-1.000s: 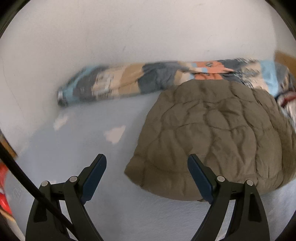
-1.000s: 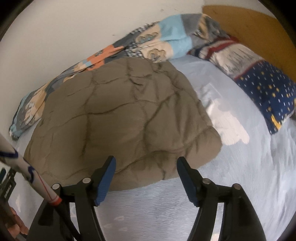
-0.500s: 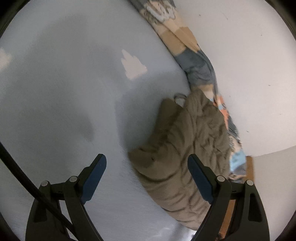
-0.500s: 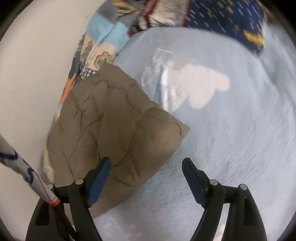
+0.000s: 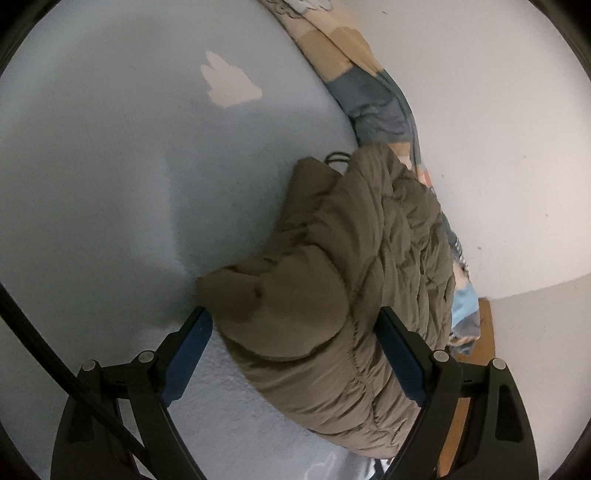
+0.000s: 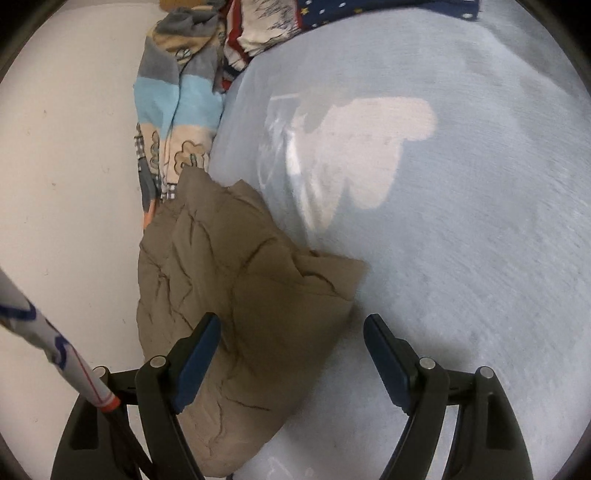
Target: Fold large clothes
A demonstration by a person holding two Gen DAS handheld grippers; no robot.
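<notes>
I have my left gripper [image 5: 291, 332] spread wide, its two blue pads straddling the near corner of the padded olive jacket [image 5: 343, 280] without pinching it; whether the pads brush the fabric I cannot tell. My right gripper [image 6: 291, 343] is just as wide, its left pad over the jacket's other near corner [image 6: 258, 306] and its right pad over bare sheet, holding nothing.

The jacket lies on the pale blue bedsheet [image 6: 461, 277], bunched into a thick quilted bundle with its far side pressed up against the wall [image 5: 498, 129]. It already looks doubled over on itself, since I see no sleeves or hood spread out, only a small dark loop [image 5: 336, 158] poking from its far end. I judge the fold partly done: the bulk is gathered, but the edges are lumpy and uneven, so at least one more fold or a squaring-up is left, and both corners need gripping first.

Farther off, a striped patterned blanket [image 6: 177, 107] runs along the wall behind the jacket, and at the far end of the bed a navy spotted pillow [image 6: 369, 9] lies by a red-and-white striped cloth [image 6: 255, 33]
</notes>
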